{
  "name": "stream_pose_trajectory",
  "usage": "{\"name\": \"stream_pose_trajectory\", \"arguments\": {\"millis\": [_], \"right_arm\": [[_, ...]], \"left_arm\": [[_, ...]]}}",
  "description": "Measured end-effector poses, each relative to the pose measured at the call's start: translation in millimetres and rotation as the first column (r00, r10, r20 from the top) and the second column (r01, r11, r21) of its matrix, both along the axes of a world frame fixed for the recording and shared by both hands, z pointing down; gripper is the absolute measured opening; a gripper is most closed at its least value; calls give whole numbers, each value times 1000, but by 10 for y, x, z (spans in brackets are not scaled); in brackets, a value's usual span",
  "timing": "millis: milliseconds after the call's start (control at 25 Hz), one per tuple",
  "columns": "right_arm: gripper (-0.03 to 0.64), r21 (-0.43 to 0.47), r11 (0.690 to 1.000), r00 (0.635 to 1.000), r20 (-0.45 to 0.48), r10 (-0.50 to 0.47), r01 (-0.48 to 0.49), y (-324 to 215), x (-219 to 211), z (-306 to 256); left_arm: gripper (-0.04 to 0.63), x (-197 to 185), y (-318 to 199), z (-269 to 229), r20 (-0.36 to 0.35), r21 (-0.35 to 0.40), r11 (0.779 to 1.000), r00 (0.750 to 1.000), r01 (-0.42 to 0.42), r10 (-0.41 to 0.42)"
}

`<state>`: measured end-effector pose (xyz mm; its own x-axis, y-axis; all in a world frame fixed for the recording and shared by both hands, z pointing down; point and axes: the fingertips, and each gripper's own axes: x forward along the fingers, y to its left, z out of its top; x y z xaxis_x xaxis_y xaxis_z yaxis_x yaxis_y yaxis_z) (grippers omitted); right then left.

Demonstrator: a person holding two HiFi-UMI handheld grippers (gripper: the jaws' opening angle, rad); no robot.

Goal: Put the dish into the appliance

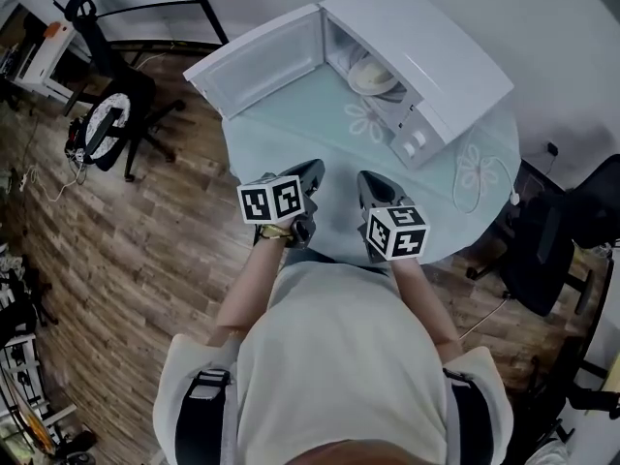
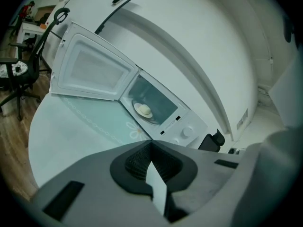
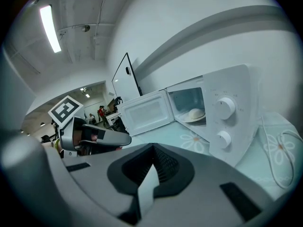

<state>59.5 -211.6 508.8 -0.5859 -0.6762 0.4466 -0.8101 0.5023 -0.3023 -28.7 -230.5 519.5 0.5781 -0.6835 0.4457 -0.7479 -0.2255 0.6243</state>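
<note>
Status: placement appears complete; closing remains.

The shallow white dish (image 1: 373,76) sits inside the cavity of the white box-shaped microwave oven (image 1: 441,61), well ahead of both sets of jaws and touching neither. A pale rounded item rests on it; what it is cannot be told.

The oven's white hinged door (image 1: 260,61) stands swung fully open, ahead and to the left of the left jaws.

The left gripper (image 1: 312,172) has its jaws pressed together with nothing between them. The right gripper (image 1: 373,184) shows the same: jaws closed, empty. Both hang side by side over the near part of the round pale-green glass table (image 1: 334,148), pointing towards the oven and apart from it.

Judgement: the dish is in the appliance, so the stated task is met as far as the pictures show. If the work is to be finished off, only shutting the door is left, and the left jaws are the nearer to it
</note>
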Motion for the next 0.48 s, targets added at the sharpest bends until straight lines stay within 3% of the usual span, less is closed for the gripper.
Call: {"name": "stream_pose_trajectory", "arguments": {"millis": [480], "right_arm": [[5,6,998,998,2,-70,70,267,-34,22]], "left_arm": [[9,-62,419,117,3,-51,998,999,36,-36]]}}
